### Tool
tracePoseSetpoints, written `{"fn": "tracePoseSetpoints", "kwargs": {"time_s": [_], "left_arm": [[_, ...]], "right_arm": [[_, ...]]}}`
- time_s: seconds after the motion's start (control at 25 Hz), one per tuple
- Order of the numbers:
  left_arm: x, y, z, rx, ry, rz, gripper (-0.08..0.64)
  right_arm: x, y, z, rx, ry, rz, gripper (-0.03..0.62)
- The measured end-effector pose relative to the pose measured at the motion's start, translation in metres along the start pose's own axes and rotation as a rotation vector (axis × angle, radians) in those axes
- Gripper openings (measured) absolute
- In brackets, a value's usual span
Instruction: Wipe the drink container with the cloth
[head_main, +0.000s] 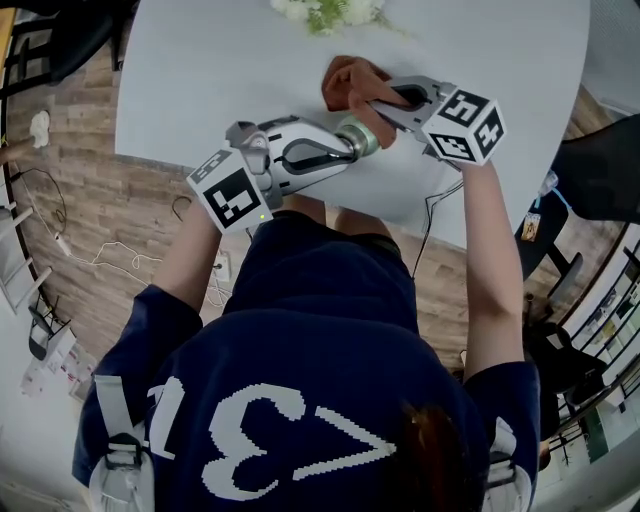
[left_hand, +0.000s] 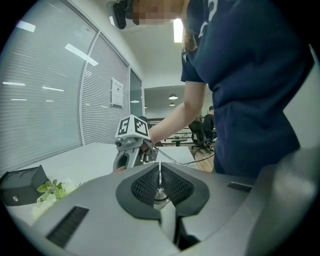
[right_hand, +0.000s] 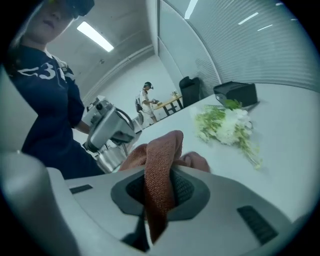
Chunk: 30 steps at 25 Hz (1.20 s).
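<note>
The drink container (head_main: 357, 137), a small shiny metal cup, sits at the tip of your left gripper (head_main: 343, 150), over the near part of the white table (head_main: 200, 70). In the left gripper view the jaws are drawn almost fully together, and only a thin strip of bright metal shows between the two ribbed pads: you are pinching the cup by its wall. From the right gripper view you can see the cup hanging just under the left gripper's nose, with your dark blue shirt behind it.

The cloth (head_main: 350, 85), rust-brown and woven, is bunched just beyond the cup on the far side. A fold of it runs straight down between the jaws of your right gripper (head_main: 383, 100), which are closed narrowly on that fold; the rest bulges out ahead of the pads. The cloth and the cup are very close, but I cannot tell whether they touch.

The two grippers meet nose to nose in front of you, the left coming in from your left and the right from your right, their marker cubes turned outward.

Farther out on the table, a spray of white flowers with green leaves (head_main: 330, 12) lies near the far edge, and a black box (right_hand: 235, 92) rests beyond it by the blinds. Wood-pattern floor (head_main: 120, 210) with loose cables lies to your left.
</note>
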<state>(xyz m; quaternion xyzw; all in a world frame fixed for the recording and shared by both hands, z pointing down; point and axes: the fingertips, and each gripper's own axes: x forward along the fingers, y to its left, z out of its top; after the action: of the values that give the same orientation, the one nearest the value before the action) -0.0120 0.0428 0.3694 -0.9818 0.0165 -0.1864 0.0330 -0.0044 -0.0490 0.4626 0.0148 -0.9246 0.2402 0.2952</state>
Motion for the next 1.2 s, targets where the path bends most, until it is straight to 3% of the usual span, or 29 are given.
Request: {"fn": "tracePoseSetpoints", "kwargs": {"time_s": [0.16, 0.24, 0.4, 0.56, 0.64, 0.76, 1.04, 1.2], "left_arm": [[0.004, -0.005, -0.001, 0.007, 0.001, -0.003, 0.023], [0.002, -0.004, -0.001, 0.004, 0.002, 0.003, 0.025], [0.000, -0.004, -0.002, -0.001, 0.007, 0.006, 0.025], [-0.002, -0.004, -0.004, -0.002, 0.014, 0.016, 0.024], [-0.004, -0.003, -0.005, -0.006, 0.012, 0.028, 0.025], [-0.005, 0.000, -0.004, -0.012, 0.006, 0.040, 0.025], [-0.002, 0.013, -0.003, -0.037, -0.002, 0.091, 0.025], [0.000, 0.020, -0.005, -0.059, 0.007, 0.122, 0.025]], "right_arm": [[0.008, 0.060, 0.043, -0.111, -0.031, 0.220, 0.063], [0.019, 0.072, 0.051, -0.138, -0.005, 0.263, 0.063], [0.035, 0.039, 0.032, -0.119, 0.082, 0.171, 0.063], [0.030, -0.023, -0.010, -0.037, 0.146, -0.051, 0.063], [0.025, -0.042, -0.028, 0.026, 0.138, -0.114, 0.063], [0.012, -0.037, -0.027, 0.065, 0.055, -0.140, 0.063], [-0.007, 0.045, 0.047, 0.076, -0.255, -0.092, 0.063], [-0.017, 0.054, 0.053, 0.090, -0.391, -0.197, 0.063]]}}
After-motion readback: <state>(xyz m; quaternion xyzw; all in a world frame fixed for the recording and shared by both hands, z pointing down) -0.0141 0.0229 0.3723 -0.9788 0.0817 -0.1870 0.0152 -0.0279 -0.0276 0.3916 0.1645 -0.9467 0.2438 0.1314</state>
